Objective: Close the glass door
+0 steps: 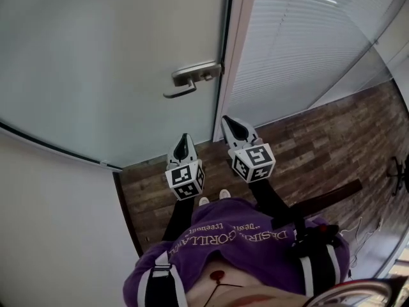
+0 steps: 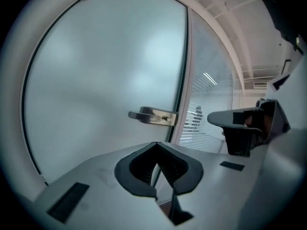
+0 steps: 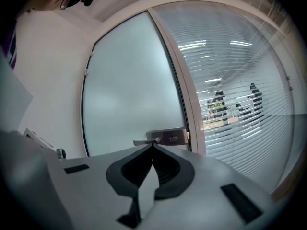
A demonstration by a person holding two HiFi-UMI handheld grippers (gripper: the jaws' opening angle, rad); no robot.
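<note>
Your left gripper [image 1: 185, 137] and right gripper [image 1: 227, 121] both have their jaws pressed together, pinching nothing.
Both point at the handle [image 1: 192, 79] but do not touch it. The glass door [image 1: 96, 50] fills the upper left, and its edge seems to sit against the frame [image 1: 238, 50], so it looks shut, or one small push away. Only the head view shows the wood floor [image 1: 319, 149]. Only the right gripper view shows people [image 3: 218, 104] behind the blinds [image 3: 240, 71].

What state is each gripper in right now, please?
Left gripper: closed, holding nothing.
Right gripper: closed, holding nothing.
</note>
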